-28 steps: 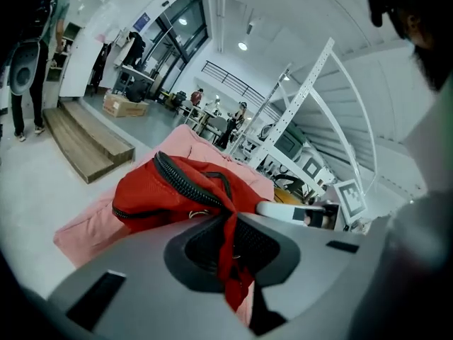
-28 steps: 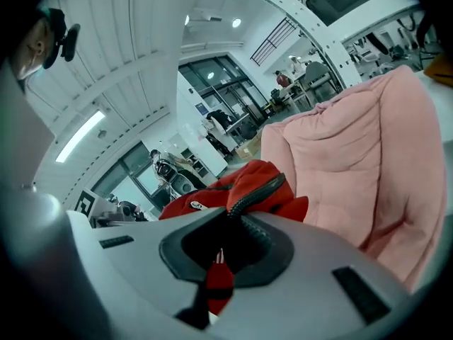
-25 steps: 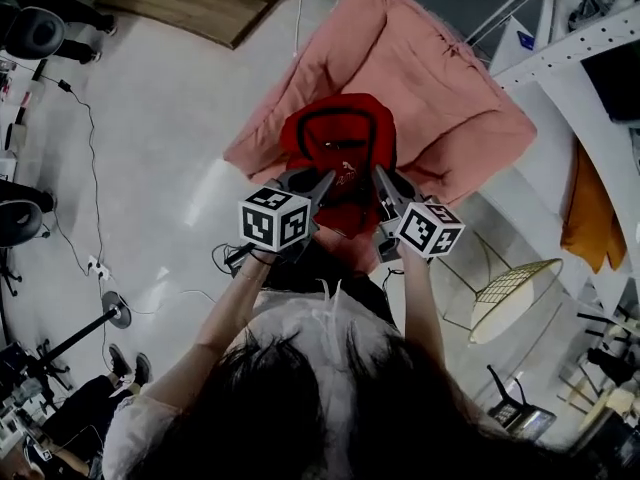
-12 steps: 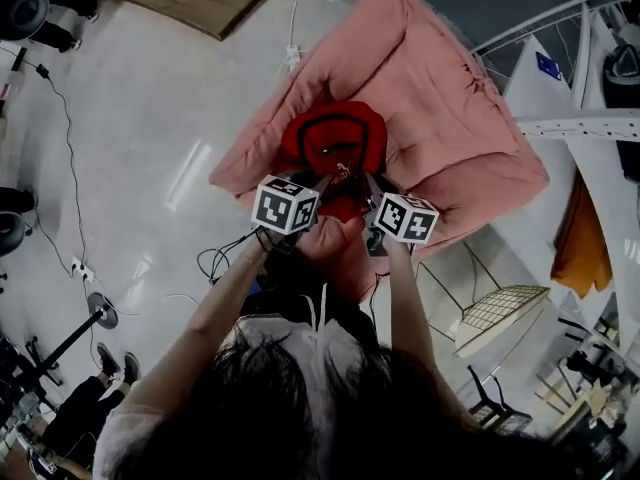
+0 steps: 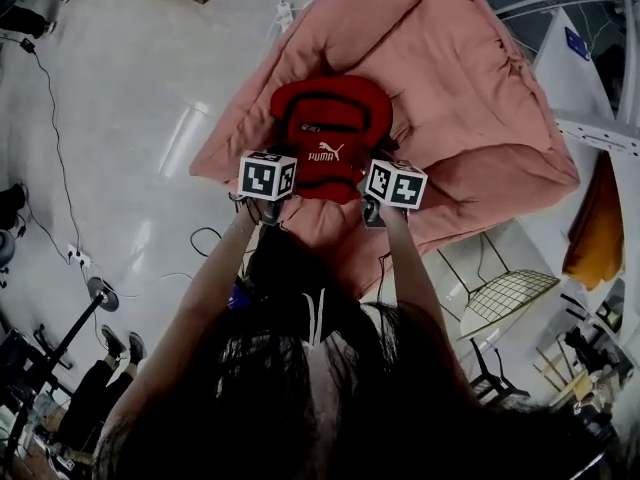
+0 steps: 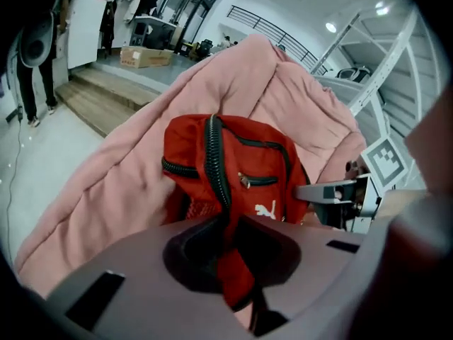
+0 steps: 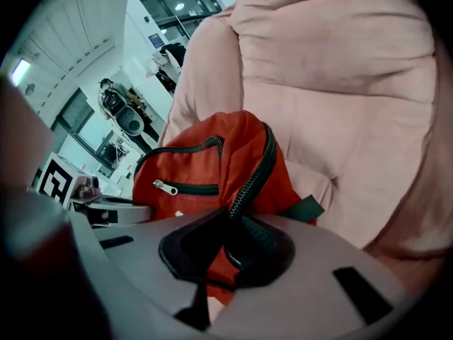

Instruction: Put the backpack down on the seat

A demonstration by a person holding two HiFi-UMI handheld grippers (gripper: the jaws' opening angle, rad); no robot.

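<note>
Both left tool (image 6: 230, 234), right tool (image 7: 237, 234) clamp backpack (image 5: 330, 133) | long axis apparently toward seat (image 5: 480, 118) back

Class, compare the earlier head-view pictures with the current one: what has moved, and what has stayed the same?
The red backpack has gone forward and down onto the pink seat, tipping so its logo front faces up. The left gripper and right gripper travelled with it. Unchanged: both grippers' fingers stay shut on the backpack.
</note>
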